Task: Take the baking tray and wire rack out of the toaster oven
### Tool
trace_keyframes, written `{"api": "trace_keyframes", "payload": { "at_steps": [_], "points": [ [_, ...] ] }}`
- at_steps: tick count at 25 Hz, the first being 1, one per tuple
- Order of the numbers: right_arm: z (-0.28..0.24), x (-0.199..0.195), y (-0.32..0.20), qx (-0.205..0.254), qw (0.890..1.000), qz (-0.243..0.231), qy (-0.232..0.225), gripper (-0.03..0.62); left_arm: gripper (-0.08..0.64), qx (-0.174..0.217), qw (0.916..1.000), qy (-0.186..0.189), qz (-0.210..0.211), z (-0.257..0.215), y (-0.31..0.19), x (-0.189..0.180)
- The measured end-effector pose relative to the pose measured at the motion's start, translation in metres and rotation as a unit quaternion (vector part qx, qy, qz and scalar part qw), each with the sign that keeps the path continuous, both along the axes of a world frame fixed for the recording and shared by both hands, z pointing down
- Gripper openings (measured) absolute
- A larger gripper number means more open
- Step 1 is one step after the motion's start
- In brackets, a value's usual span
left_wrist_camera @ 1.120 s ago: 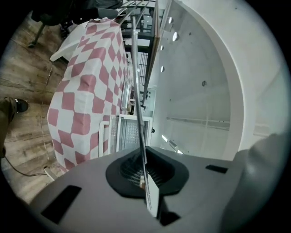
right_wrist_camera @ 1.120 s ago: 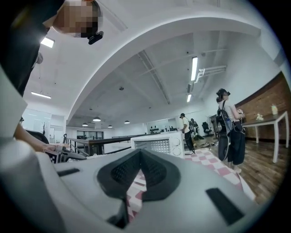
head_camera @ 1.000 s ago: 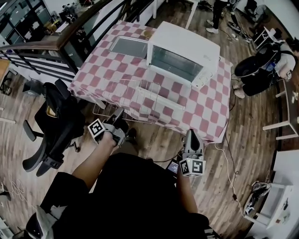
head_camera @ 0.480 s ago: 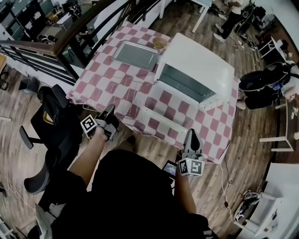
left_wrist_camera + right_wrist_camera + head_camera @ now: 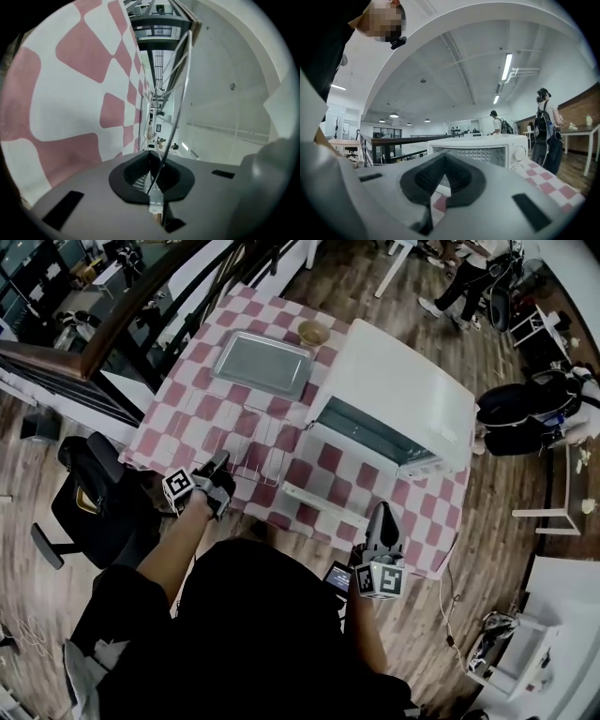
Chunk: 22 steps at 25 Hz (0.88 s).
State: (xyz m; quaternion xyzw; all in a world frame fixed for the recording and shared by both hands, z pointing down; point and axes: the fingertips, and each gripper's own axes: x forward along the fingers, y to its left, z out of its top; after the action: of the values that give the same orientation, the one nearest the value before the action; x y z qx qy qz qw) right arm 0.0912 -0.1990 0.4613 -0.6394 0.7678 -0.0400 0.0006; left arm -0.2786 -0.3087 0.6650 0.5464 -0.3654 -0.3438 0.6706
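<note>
The wire rack (image 5: 246, 448) lies low over the checkered table (image 5: 187, 395), left of the white toaster oven (image 5: 398, 404). My left gripper (image 5: 217, 467) is shut on the rack's near edge. In the left gripper view one thin wire (image 5: 176, 93) runs out from between the closed jaws of the left gripper (image 5: 153, 190). The baking tray (image 5: 261, 364) rests on the table at the back left. The oven's door (image 5: 323, 505) hangs open. My right gripper (image 5: 381, 521) is shut and holds nothing, in front of the oven (image 5: 473, 151).
A small bowl (image 5: 312, 332) sits behind the tray. A black office chair (image 5: 89, 507) stands left of the table, with a railing (image 5: 141, 301) beyond it. People and a black bag (image 5: 525, 404) are at the right. A cable (image 5: 450, 615) trails on the wooden floor.
The left gripper has carried the rack left and down, from over the table's front edge by the oven door to the tabletop left of the oven. The right gripper shifted along.
</note>
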Motion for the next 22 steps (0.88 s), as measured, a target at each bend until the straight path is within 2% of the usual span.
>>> {"api": "trace_keyframes", "payload": {
  "at_steps": [4,8,10,14,19,22],
  "points": [
    [0.007,-0.003,-0.01,-0.015,1.0,0.01,0.008,0.003,-0.005,-0.013,0.9998,0.001,0.016,0.011,-0.021,0.01],
    [0.005,-0.013,-0.023,-0.006,1.0,0.008,-0.016,0.003,-0.005,-0.023,0.9995,0.003,0.02,0.022,-0.038,0.009],
    [0.002,-0.014,-0.027,-0.007,1.0,0.01,-0.009,0.003,-0.005,-0.026,0.9993,-0.001,0.027,0.025,-0.044,0.009],
    [0.001,-0.012,-0.029,-0.013,1.0,0.019,-0.002,0.003,-0.005,-0.045,0.9983,-0.017,0.033,0.039,-0.046,0.005],
    [0.002,-0.014,-0.03,-0.018,1.0,0.025,-0.004,0.003,-0.003,-0.067,0.9968,-0.009,0.042,0.039,-0.051,0.009],
    [0.003,-0.012,-0.027,-0.023,0.999,0.032,0.002,0.003,0.002,-0.072,0.9955,-0.031,0.052,0.045,-0.055,0.006]
  ]
}}
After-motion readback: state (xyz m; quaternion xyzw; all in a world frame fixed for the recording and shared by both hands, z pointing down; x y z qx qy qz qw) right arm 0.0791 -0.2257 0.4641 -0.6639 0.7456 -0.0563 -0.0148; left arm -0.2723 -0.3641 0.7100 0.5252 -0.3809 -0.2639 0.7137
